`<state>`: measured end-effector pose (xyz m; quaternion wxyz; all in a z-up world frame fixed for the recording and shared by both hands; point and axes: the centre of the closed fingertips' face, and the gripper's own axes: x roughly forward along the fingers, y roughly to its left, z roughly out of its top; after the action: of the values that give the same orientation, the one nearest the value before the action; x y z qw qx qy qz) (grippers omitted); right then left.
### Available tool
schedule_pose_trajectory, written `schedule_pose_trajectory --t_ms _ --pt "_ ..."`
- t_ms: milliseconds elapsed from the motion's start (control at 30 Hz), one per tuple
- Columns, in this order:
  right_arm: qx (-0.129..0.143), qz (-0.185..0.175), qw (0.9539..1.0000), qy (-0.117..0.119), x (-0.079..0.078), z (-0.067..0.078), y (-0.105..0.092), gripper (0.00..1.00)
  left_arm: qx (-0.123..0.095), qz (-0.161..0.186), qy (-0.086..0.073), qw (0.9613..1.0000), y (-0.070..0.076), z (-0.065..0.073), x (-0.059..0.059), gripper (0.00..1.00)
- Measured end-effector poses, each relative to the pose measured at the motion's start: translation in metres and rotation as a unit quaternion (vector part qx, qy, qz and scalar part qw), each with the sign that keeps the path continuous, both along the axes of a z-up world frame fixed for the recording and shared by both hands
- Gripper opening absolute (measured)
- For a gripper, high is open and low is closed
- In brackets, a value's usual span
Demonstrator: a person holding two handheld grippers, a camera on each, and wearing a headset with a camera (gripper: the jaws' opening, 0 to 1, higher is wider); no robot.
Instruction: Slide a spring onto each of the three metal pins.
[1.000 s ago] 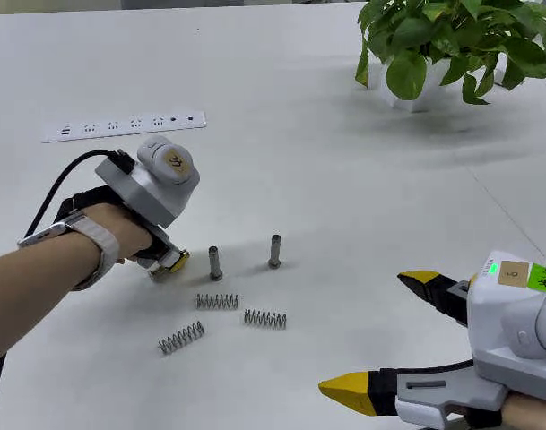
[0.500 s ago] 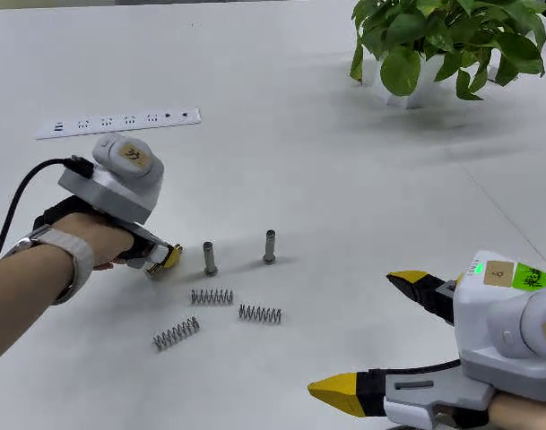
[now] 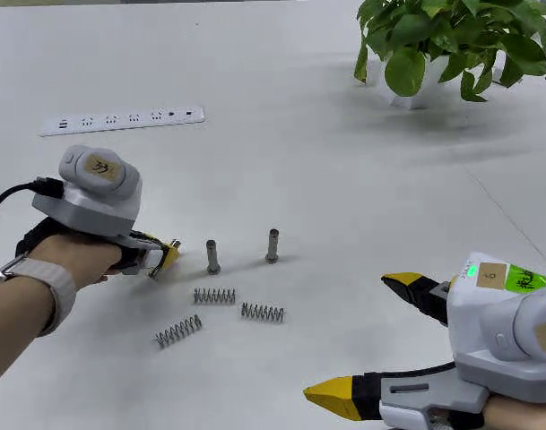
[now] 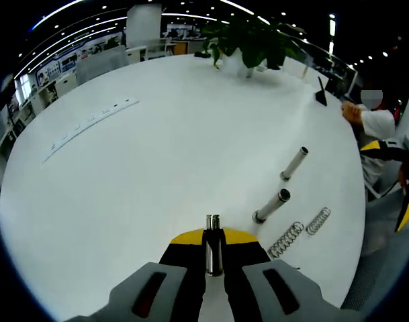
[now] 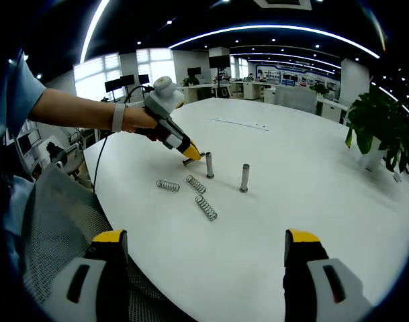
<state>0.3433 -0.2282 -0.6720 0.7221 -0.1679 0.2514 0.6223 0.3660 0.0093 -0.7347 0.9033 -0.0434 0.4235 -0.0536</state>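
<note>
Yellow tips of your left gripper are clamped on a metal pin. It lies along the jaw line with its hollow end poking past the tips, low over the white table; contact with the surface can't be made out. Two more pins stand upright on the table: the nearer pin just beside those tips, the farther pin beyond it. Three springs lie flat on your side of the standing pins, each apart from the others and none on a pin: the middle spring, the right-hand spring and the nearest spring. Your right gripper hangs at near right, jaws spread wide, nothing between them, well apart from the springs. Power strip lies far left; potted plant sits far right.
</note>
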Motion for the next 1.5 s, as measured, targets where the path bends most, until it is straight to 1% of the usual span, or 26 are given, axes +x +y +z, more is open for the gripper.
schedule_pose_trajectory --t_ms 167,300,367,400,500,700,800,967,1000,1033,1067,1100,1133,1367,1433,1467,1500 --pt "0.000 0.004 1.0000 0.002 -0.002 0.000 0.002 0.98 0.003 0.008 -0.024 0.9997 0.002 0.007 -0.004 0.07" --pt "-0.001 0.007 1.0000 0.002 -0.004 -0.001 0.003 0.98 0.005 0.011 -0.034 0.9993 0.000 0.012 -0.010 0.07" --pt "-0.001 0.009 1.0000 0.003 -0.005 -0.001 0.004 0.98 0.007 0.013 -0.043 0.9990 0.001 0.013 -0.012 0.07" --pt "0.001 0.009 1.0000 0.003 -0.005 0.000 0.005 0.98 0.007 0.013 -0.043 0.9990 0.001 0.013 -0.016 0.07" --pt "0.000 0.011 0.9999 0.003 -0.006 -0.001 0.005 0.98 0.008 0.016 -0.048 0.9987 0.002 0.015 -0.020 0.07" --pt "-0.002 0.015 0.9999 0.004 -0.008 -0.001 0.006 0.98 0.012 0.020 -0.058 0.9980 0.000 0.019 -0.026 0.07" --pt "-0.001 0.016 0.9999 0.003 -0.009 -0.001 0.007 0.98 0.015 0.022 -0.066 0.9975 -0.002 0.021 -0.029 0.07" --pt "-0.001 0.020 0.9998 0.004 -0.011 -0.001 0.008 0.98 0.023 0.022 -0.076 0.9966 -0.001 0.021 -0.033 0.07" --pt "-0.001 0.021 0.9998 0.004 -0.012 -0.001 0.008 0.98 0.027 0.025 -0.078 0.9963 -0.001 0.022 -0.034 0.07" --pt "-0.001 0.022 0.9997 0.004 -0.012 -0.001 0.009 0.98 0.035 0.023 -0.084 0.9956 -0.001 0.022 -0.035 0.07" --pt "-0.001 0.022 0.9997 0.003 -0.012 -0.001 0.009 0.98 0.034 0.024 -0.086 0.9954 -0.007 0.023 -0.037 0.07" --pt "-0.002 0.022 0.9997 0.003 -0.013 -0.001 0.009 0.98 0.031 0.026 -0.086 0.9955 -0.008 0.022 -0.038 0.07" --pt "-0.002 0.023 0.9997 0.003 -0.013 -0.001 0.009 0.98 0.028 0.027 -0.089 0.9953 -0.006 0.023 -0.037 0.07" --pt "-0.002 0.024 0.9997 0.004 -0.014 -0.001 0.010 0.98 0.040 0.022 -0.087 0.9951 -0.003 0.023 -0.037 0.07" --pt "-0.002 0.025 0.9997 0.005 -0.014 0.000 0.010 0.98 0.051 0.015 -0.087 0.9948 -0.004 0.023 -0.038 0.07" --pt "-0.001 0.025 0.9997 0.004 -0.014 0.000 0.010 0.98 0.054 0.014 -0.088 0.9946 -0.003 0.022 -0.038 0.07" --pt "-0.002 0.024 0.9997 0.004 -0.014 0.000 0.010 0.98 0.052 0.016 -0.089 0.9946 -0.001 0.023 -0.038 0.07"
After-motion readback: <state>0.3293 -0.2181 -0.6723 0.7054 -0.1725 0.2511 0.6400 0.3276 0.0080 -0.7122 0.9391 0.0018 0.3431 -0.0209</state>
